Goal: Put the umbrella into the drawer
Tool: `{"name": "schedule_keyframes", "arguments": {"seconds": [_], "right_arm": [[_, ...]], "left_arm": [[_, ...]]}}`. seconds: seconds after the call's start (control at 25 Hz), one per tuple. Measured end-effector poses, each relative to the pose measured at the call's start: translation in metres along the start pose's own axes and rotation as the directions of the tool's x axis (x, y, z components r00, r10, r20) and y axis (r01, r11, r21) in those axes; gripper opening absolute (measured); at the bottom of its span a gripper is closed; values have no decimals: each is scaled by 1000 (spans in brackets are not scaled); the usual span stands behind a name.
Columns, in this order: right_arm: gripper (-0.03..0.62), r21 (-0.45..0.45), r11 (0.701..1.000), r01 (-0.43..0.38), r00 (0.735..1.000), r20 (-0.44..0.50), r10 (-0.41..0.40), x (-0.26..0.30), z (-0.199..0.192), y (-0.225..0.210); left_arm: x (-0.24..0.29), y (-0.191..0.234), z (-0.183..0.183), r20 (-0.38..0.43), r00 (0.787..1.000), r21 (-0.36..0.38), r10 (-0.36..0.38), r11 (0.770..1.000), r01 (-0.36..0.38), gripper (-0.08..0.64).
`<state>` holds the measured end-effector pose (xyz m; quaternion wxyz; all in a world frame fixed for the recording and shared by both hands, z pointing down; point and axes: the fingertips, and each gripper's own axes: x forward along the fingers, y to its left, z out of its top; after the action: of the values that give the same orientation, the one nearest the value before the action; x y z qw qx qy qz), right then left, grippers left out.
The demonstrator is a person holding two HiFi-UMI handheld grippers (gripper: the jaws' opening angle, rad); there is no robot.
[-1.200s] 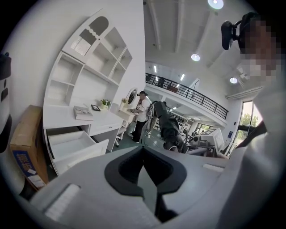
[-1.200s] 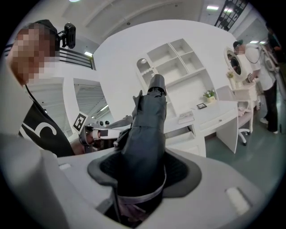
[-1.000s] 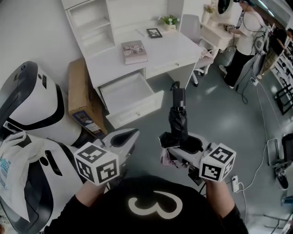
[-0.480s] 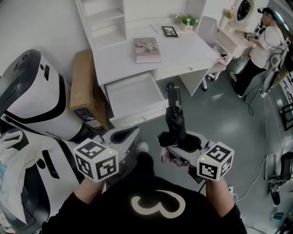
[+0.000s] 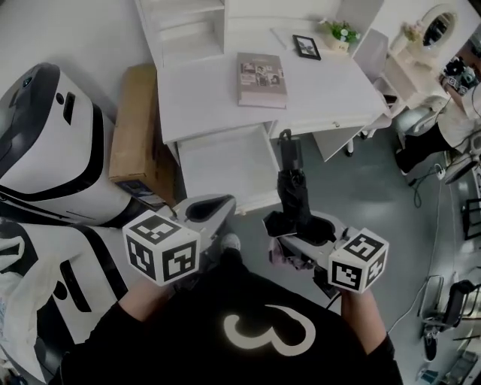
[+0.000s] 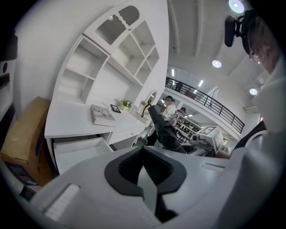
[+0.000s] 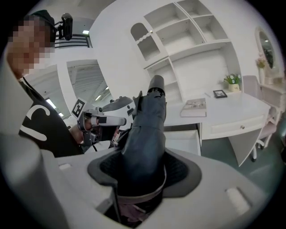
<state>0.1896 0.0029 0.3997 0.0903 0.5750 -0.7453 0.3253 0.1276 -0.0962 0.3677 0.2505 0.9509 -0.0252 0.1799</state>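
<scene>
R claw (image 5: 302, 224) is clenched on the umbrella (image 5: 293, 188). It's folded and black, w/ its lower end sunk btwn the pads and the handle end sticking out ahead toward the desk (image 5: 338, 90). In head view the handle tip overlaps the front edge of the drawer (image 5: 225, 162), which is pulled out, white inside. The umbrella isn't in the drawer: it's held up in front of it, over grey floor (image 5: 361, 195).

L claw (image 5: 207, 212) is pinched together, pads meeting, empty. It sits just left of the R claw, apart from the umbrella, and also points toward the drawer. Marker cubes (image 5: 160, 248) ride on both claws near the hands.

On the desk a book (image 5: 261, 79) lies flat approx mid-top, w/ a small framed picture (image 5: 307, 46) and a potted plant (image 5: 342, 31) at the back right. White shelf unit (image 5: 188, 26) stands at back left. A cardboard box (image 5: 135, 128) stands on the floor against the desk's left side, next to a big white-and-black machine (image 5: 45, 143). Far right there's a round mirror (image 5: 440, 22) on another white desk.
</scene>
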Motion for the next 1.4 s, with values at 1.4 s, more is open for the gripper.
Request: {"name": "schedule_keyframes", "arguments": {"seconds": [1.4], "right_arm": [[249,-366,839,-402,797,-592,124,220,56,-87]], "left_arm": [[-17,206,27,-1,934,-311,357,888,-339,8]]}}
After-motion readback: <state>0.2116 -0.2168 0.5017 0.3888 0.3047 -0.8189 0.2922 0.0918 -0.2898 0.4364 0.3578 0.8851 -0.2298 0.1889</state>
